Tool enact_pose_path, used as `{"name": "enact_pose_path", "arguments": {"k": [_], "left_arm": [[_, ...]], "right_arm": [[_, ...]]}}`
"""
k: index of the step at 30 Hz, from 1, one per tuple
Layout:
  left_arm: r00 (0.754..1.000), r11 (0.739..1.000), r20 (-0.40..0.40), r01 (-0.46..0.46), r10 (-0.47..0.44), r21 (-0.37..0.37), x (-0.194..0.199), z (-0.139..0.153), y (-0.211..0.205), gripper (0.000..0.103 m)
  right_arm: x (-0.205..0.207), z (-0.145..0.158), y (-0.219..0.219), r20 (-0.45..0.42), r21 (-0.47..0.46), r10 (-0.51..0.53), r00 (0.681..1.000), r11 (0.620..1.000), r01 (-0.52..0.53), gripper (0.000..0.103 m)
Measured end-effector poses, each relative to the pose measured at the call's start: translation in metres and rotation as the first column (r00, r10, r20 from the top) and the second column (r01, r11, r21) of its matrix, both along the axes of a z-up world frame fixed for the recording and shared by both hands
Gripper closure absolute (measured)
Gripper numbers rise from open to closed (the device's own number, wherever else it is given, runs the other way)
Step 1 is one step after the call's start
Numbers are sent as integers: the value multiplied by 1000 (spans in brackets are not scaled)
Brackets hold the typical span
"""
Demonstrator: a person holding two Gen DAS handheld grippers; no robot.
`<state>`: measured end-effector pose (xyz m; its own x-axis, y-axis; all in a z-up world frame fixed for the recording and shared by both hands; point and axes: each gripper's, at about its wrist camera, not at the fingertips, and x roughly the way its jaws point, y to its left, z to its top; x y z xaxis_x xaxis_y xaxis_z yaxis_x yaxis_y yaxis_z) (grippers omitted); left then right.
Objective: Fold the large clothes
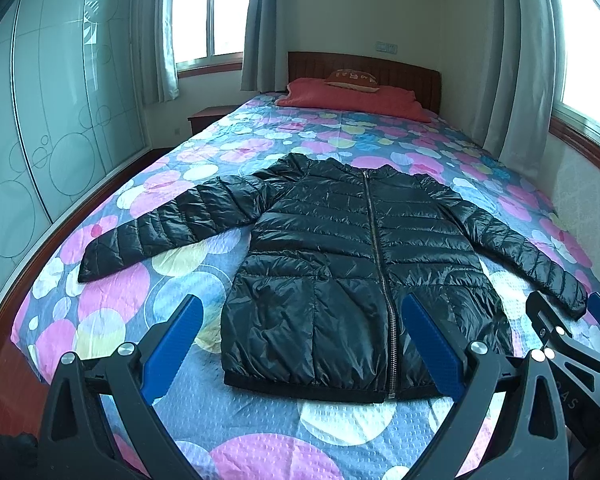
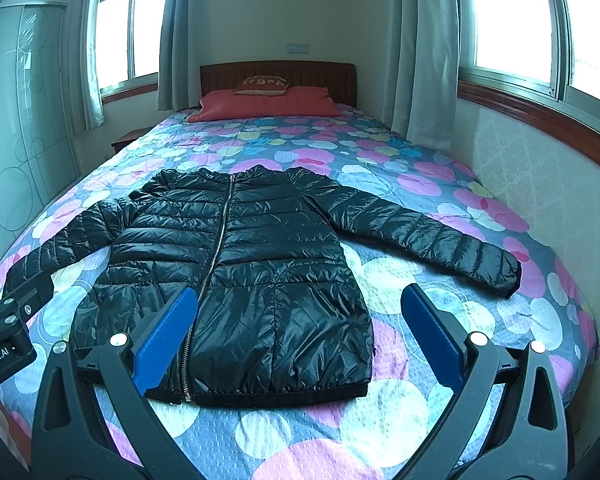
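Black and glossy, the quilted jacket (image 1: 340,256) lies flat on the bed (image 1: 260,432), zipped, sleeves spread left and right, hem nearest. The left gripper (image 1: 302,344) and right gripper (image 2: 300,340) hover above the hem, both spread wide with nothing between their blue pads (image 2: 168,336).

Cool daylight floods in from blown-out windows (image 2: 512,20), glaring off the glossy black puffer jacket (image 2: 236,256), while fisheye distortion bends and darkens the edges.
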<state>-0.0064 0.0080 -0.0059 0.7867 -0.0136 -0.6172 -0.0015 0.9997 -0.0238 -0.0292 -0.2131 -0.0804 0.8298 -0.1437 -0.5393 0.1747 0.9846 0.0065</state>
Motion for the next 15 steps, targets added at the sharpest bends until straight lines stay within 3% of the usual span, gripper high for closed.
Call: {"name": "enact_pose_path", "arguments": {"k": [15], "left_arm": [[1000, 1000, -4, -2, 2, 1, -1, -4, 4, 4]], "right_arm": [[0, -1, 3, -1, -3, 2, 1000, 1000, -2, 2]]}}
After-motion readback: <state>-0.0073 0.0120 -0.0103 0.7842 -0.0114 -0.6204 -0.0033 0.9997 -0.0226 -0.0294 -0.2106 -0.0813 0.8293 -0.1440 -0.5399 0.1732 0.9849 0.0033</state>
